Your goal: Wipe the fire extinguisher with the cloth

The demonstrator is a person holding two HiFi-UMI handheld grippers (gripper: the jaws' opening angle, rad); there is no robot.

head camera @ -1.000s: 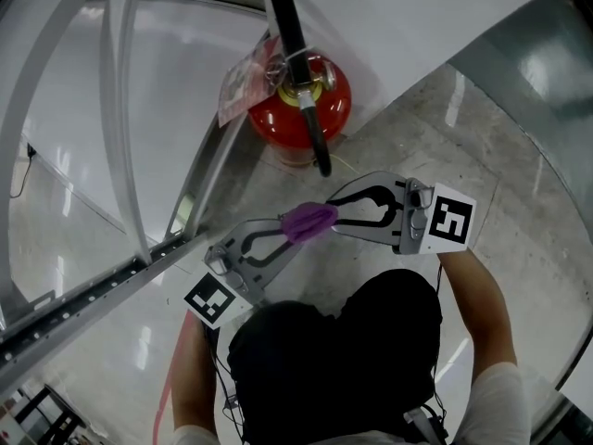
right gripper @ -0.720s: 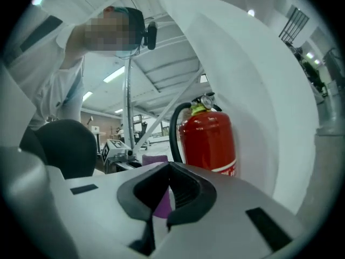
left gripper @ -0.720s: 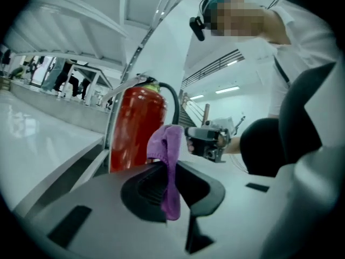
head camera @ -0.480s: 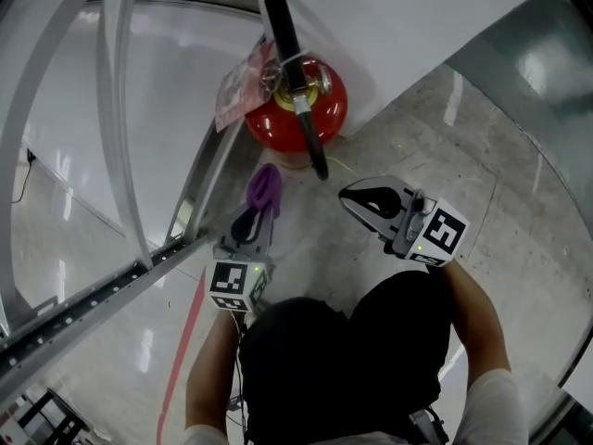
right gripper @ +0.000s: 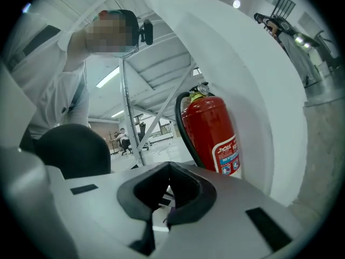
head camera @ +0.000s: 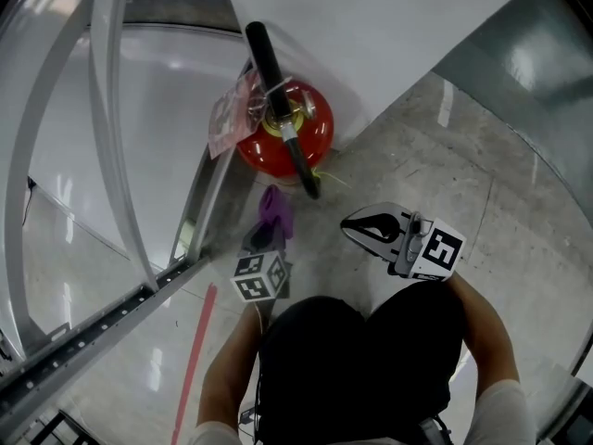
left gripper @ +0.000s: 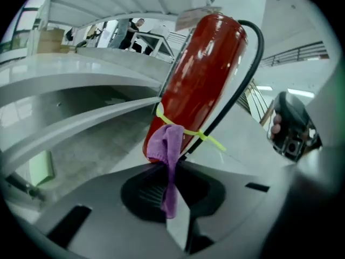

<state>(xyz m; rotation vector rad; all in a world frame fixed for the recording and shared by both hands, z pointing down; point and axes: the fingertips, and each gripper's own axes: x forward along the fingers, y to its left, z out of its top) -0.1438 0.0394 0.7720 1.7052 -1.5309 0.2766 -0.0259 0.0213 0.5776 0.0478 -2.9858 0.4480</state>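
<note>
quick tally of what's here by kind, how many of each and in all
fire extinguisher: 1
purple cloth: 1
grippers: 2, left gripper and right gripper
total: 4

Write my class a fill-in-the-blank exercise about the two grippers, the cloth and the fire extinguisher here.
The left gripper has its jaws shut on a soft ___ cloth.
The cylindrical metal fire extinguisher is painted ___.
The right gripper has its jaws together and holds ___.
Missing words: purple; red; nothing.
</note>
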